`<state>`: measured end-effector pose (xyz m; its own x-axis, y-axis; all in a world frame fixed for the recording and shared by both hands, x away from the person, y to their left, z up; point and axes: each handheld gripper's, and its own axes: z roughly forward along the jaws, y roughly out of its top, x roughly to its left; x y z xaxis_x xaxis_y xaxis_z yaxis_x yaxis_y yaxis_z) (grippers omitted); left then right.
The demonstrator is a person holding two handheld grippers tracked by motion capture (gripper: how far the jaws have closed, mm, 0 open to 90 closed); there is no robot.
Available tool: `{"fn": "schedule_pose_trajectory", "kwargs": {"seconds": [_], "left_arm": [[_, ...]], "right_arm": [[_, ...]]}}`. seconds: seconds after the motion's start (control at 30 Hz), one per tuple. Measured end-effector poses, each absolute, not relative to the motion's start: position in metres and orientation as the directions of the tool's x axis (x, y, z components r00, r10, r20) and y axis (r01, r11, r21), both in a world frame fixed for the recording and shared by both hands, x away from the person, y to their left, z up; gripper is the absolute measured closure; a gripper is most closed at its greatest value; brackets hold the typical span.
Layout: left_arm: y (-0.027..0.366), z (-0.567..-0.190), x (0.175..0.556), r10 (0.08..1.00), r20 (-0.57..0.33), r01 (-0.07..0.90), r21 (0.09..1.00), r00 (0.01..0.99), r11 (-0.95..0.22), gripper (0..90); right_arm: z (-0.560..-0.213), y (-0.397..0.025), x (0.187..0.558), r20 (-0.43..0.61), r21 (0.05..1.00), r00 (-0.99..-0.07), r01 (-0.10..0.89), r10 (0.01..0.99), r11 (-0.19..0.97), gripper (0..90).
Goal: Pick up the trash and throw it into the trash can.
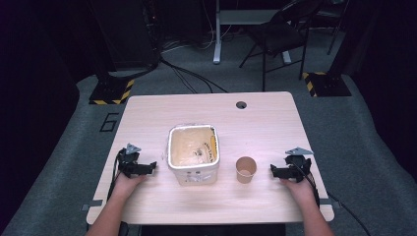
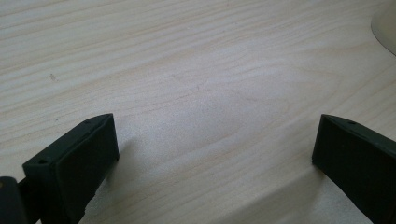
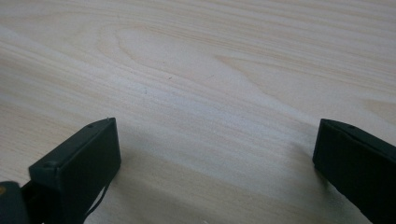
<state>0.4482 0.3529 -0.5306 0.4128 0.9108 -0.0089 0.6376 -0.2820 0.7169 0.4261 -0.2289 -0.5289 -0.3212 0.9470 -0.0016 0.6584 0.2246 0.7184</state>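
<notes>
Two grippers rest on the wooden table [image 1: 265, 113], one on either side of the white tub [image 1: 193, 156], which sits near the middle of the tabletop with its pale tan contents exposed. Left gripper [image 1: 150, 168]: just left of the tub, jaws spread wide, nothing but bare wood between them (the tub's rounded edge [image 2: 385, 25] peeks in at the top right corner of the left gripper view). Right gripper [image 1: 274, 171]: well right of the tub, jaws likewise spread and empty. Small paper cup [image 1: 246, 169] stands upright just right of the tub, between it and the right gripper.

Judgement: no grasp begun; the step in hand looks like the first reach.

- Right gripper should approach the cup level and take it by the wall below the rim, closing gently, since a paper wall will likely buckle.
- Left gripper may steady the tub's left side so it does not slide.
- Keep the cup upright throughout.
</notes>
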Motion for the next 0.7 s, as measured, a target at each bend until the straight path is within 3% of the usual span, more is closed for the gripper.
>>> {"fn": "schedule_pose_trajectory", "kwargs": {"seconds": [0.23,0.7], "left_arm": [[0.3526,-0.5301,0.4491,0.912,-0.008,0.641,0.713,0.411,-0.283,0.0],[0.3526,-0.5305,0.4475,0.91,-0.009,0.638,0.716,0.415,-0.284,0.0]], "right_arm": [[-0.5287,-0.2289,0.426,-0.001,0.721,-0.324,0.656,0.946,0.225,1.7],[-0.5241,-0.2322,0.4227,0.003,0.718,-0.339,0.656,0.941,0.234,16.2]]}}
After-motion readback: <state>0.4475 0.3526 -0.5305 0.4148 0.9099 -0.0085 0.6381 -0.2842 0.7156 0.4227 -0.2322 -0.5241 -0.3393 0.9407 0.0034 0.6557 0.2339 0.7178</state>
